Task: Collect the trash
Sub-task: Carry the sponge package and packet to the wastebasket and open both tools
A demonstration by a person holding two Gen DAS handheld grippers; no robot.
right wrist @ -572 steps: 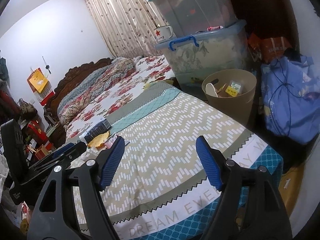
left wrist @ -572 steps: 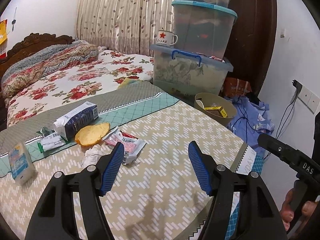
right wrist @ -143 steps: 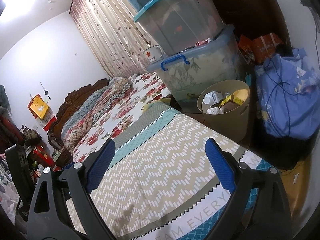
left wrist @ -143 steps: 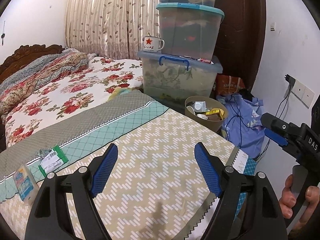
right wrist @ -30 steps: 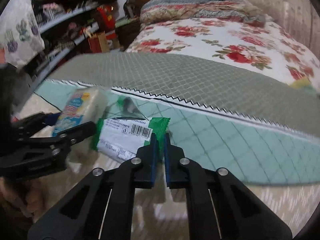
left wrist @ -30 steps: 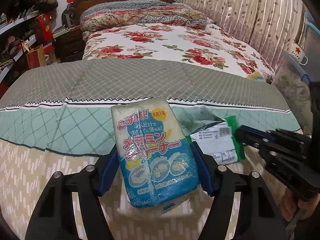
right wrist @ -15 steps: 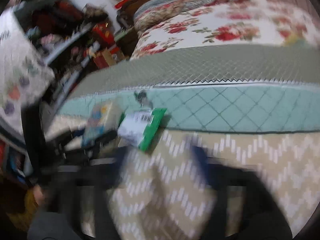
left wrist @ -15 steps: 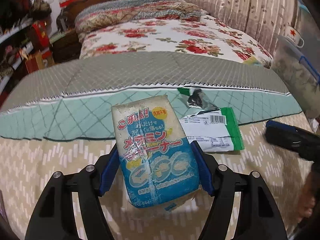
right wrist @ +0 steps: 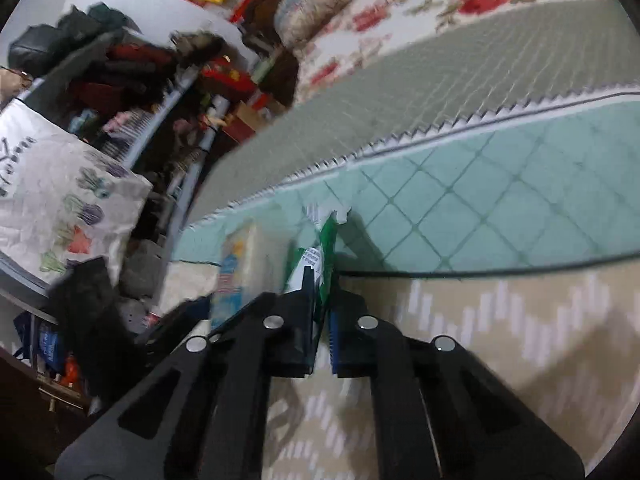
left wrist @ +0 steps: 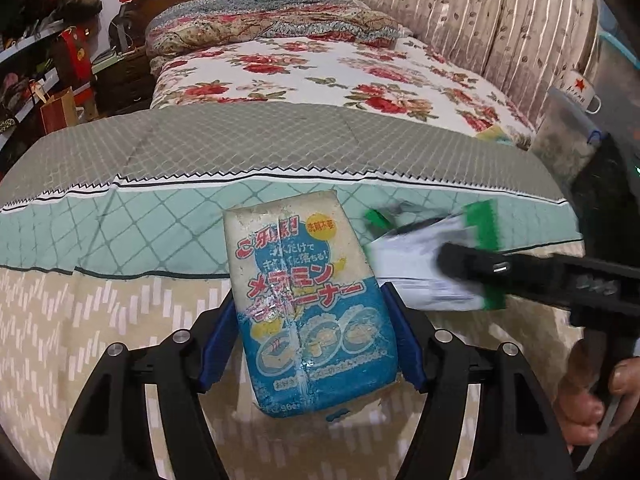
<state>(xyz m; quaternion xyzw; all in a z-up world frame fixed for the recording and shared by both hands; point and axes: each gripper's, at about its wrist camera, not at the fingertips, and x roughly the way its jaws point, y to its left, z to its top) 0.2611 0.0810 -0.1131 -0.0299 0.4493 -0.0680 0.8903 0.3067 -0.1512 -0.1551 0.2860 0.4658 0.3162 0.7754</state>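
My left gripper is shut on a blue and white sponge packet with Japanese print and holds it just above the patterned bedspread. My right gripper is shut on a green and white wrapper, pinched edge-on between the blue pads. In the left wrist view the right gripper comes in from the right with the blurred wrapper beside the packet. The packet shows blurred left of the wrapper in the right wrist view.
A floral bed with a carved headboard lies behind. Cluttered shelves and a white printed bag stand at the left. A clear storage box with a white mug stands at the right.
The right gripper came back to the green and white wrapper, shut on it and lifted it off the bedspread. The left gripper keeps the sponge packet and has moved little.
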